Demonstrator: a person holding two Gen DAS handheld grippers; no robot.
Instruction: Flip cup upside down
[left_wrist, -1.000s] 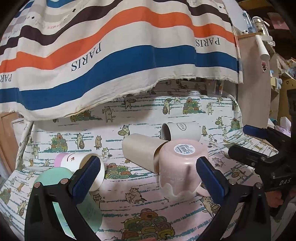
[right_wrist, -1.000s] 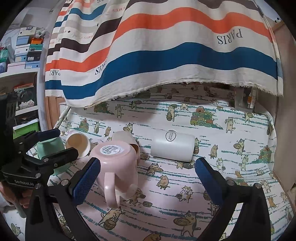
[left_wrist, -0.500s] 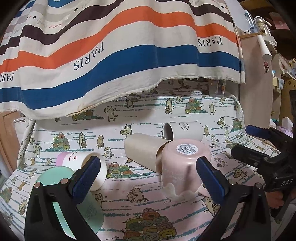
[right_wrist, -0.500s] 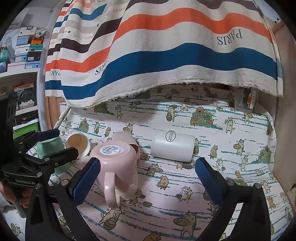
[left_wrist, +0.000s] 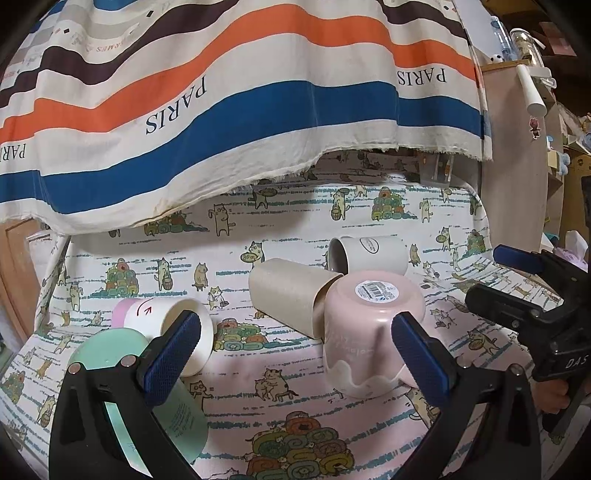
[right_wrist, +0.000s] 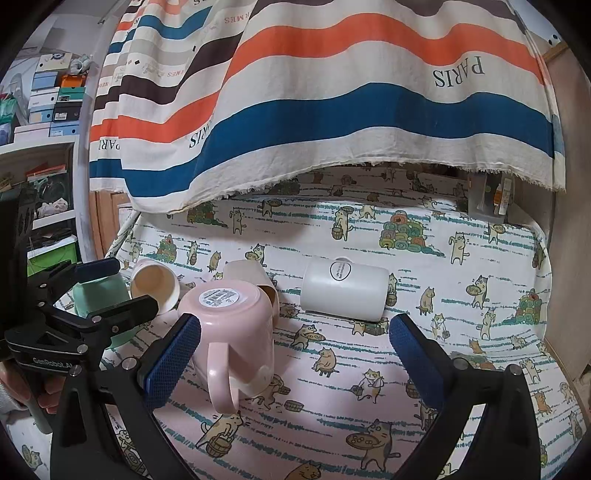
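Observation:
A pink mug (left_wrist: 369, 332) stands upside down on the cat-print cloth, barcode sticker up; in the right wrist view (right_wrist: 231, 325) its handle faces me. A beige cup (left_wrist: 288, 295) lies on its side against it. A white cup (left_wrist: 369, 253) lies on its side behind; it also shows in the right wrist view (right_wrist: 343, 288). A white-and-pink cup (left_wrist: 166, 325) lies on its side at the left. A mint green cup (left_wrist: 147, 398) stands upside down by the left finger. My left gripper (left_wrist: 295, 354) is open and empty. My right gripper (right_wrist: 295, 362) is open and empty.
A striped PARIS cloth (left_wrist: 240, 110) hangs over the back of the surface. A wooden cabinet (left_wrist: 517, 177) stands at the right. Shelves with boxes (right_wrist: 48, 99) stand at the left. Each gripper shows in the other's view, at the right edge (left_wrist: 524, 295) and left edge (right_wrist: 81, 306).
Both grippers stay open. The left wrist view has shifted slightly, so the cups sit a little further right in it. The cups have not moved.

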